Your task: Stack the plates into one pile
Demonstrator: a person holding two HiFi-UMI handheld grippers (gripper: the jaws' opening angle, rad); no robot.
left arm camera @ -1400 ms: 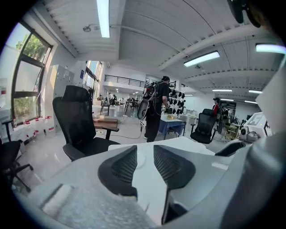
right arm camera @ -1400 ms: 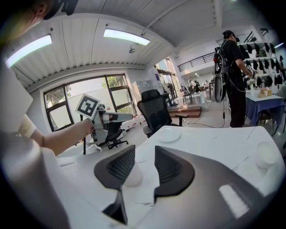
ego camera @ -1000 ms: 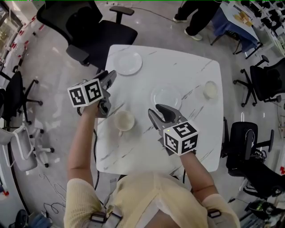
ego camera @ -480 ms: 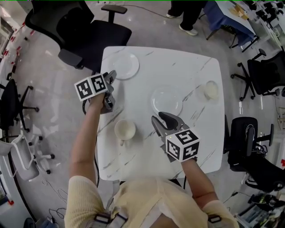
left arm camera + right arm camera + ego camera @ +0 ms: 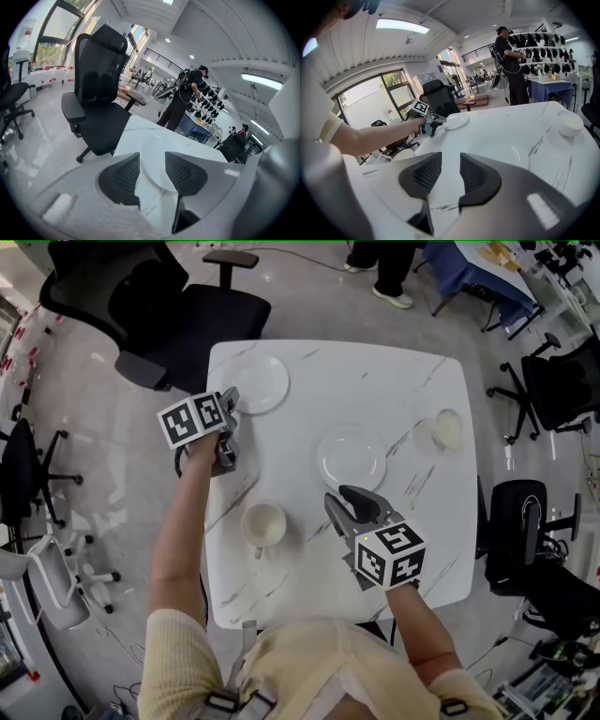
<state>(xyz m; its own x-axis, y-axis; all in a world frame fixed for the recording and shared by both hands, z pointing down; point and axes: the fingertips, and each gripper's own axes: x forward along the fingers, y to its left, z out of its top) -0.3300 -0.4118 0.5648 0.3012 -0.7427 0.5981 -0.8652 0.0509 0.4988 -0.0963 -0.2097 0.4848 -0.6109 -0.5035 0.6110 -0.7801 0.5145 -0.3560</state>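
Facing the far-corner plate (image 5: 261, 382), the left gripper (image 5: 231, 401) stands open, rim unpinched; the right gripper (image 5: 345, 499) hangs open, empty, near the centre plate (image 5: 352, 457) on the tabletop (image 5: 412, 371). Plates appear rigid, glossy, breakable: clamp the rim squarely

Two plates lie on the counter (image 5: 375, 381): the far-left plate (image 5: 260, 383) and the middle plate (image 5: 352, 457). One cup (image 5: 264, 524) stands near left, and one small bowl (image 5: 447, 428) at the right. Two claws: the left claw (image 5: 232, 399) and the right claw (image 5: 342, 498). At least five office chairs (image 5: 187, 315) surround the counter.
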